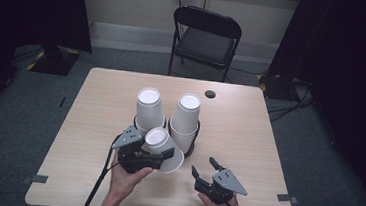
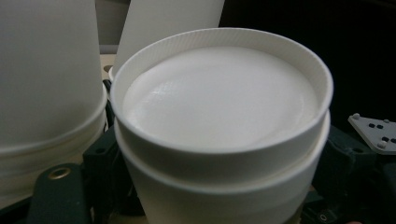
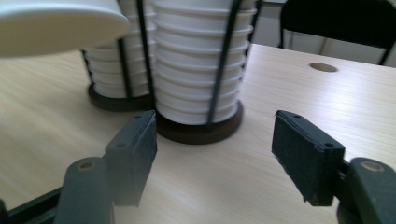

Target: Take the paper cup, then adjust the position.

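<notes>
The left gripper (image 1: 158,157) pinches a small stack of cups (image 1: 163,146) in its jaws, tilted above the bench (image 1: 248,139); the right gripper (image 1: 206,169) waits with jaws spread, empty; next, I think, it must take off the outer cup.

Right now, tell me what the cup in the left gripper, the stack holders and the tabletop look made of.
Held cups: matte white paper by the look, with a ribbed rolled base rim; two seem nested.
Stack holders: thin dark rods, probably metal, on a brown round base, possibly wood.
Tabletop: pale wood-grain surface, likely laminate.

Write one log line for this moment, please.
left gripper: shut on cups | right gripper: open, nothing between jaws | cup stacks: in holders
</notes>
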